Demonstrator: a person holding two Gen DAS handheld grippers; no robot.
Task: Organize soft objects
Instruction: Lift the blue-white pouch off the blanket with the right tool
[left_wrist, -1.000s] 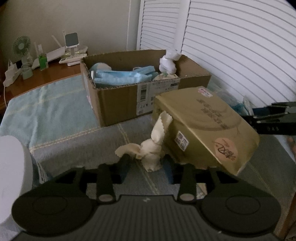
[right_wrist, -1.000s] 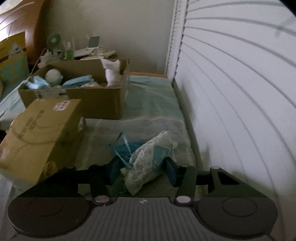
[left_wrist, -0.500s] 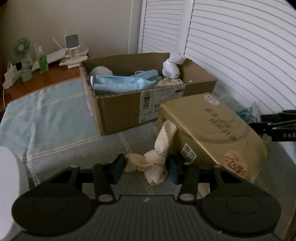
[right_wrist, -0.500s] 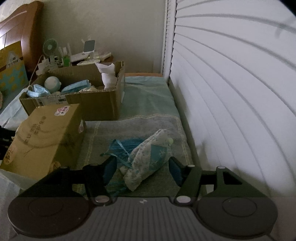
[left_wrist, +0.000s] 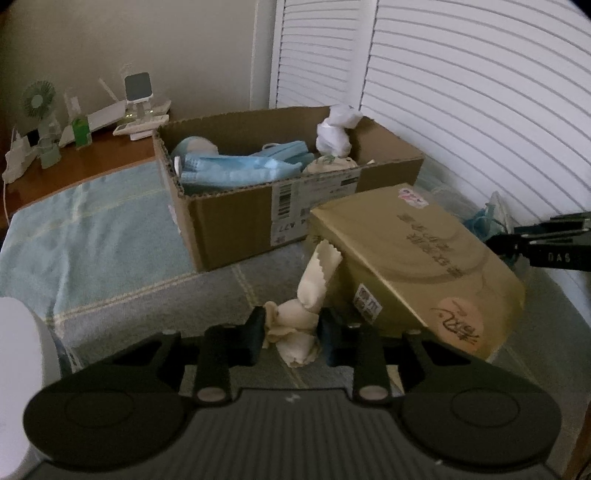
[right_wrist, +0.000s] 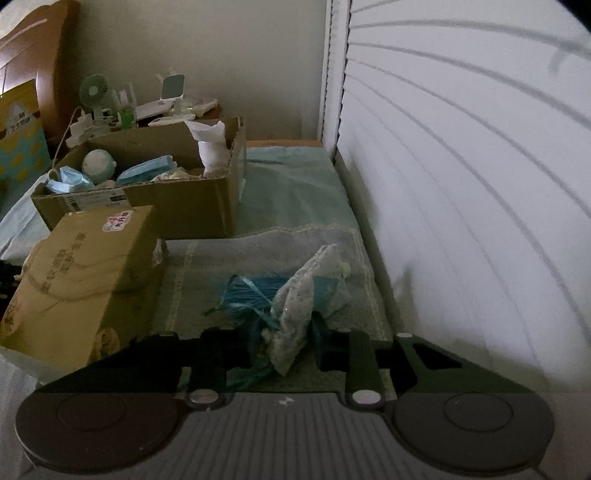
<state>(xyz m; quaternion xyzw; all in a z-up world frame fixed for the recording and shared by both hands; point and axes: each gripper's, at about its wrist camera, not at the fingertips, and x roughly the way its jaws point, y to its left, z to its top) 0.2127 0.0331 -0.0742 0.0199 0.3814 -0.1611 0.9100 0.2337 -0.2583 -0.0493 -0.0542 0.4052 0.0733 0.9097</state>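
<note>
Cream cloth (left_wrist: 300, 325), crumpled, one pinked corner standing up: we see it pinched between the fingers of the left hand-held gripper (left_wrist: 291, 328), whose jaws have just closed in on it. It sits low on the grey-blue blanket (left_wrist: 155, 306), just beside the near corner of the gold carton (left_wrist: 417, 266).

Floral fabric pouch (right_wrist: 310, 295), pale with blue patches, lying with a tangle of blue ribbon (right_wrist: 251, 291) against its left side: we see the right hand-held gripper (right_wrist: 286, 339) pinching its near end, jaws having just closed on it. Some ribbon strands trail down between the fingers too; we cannot tell whether they are caught in the grip. The pouch lies on the blanket near the white slatted shutter (right_wrist: 461, 184).

Beyond both, an open cardboard box (left_wrist: 236, 221) stands behind the gold carton, touching or nearly so. Inside it: blue face masks (left_wrist: 236, 166), a knotted white cloth (left_wrist: 334, 133) at the far right corner, a pale round item at the left.

Further back, a wooden nightstand (left_wrist: 96, 166) carries a small green fan (left_wrist: 38, 103) and other small gadgets.
</note>
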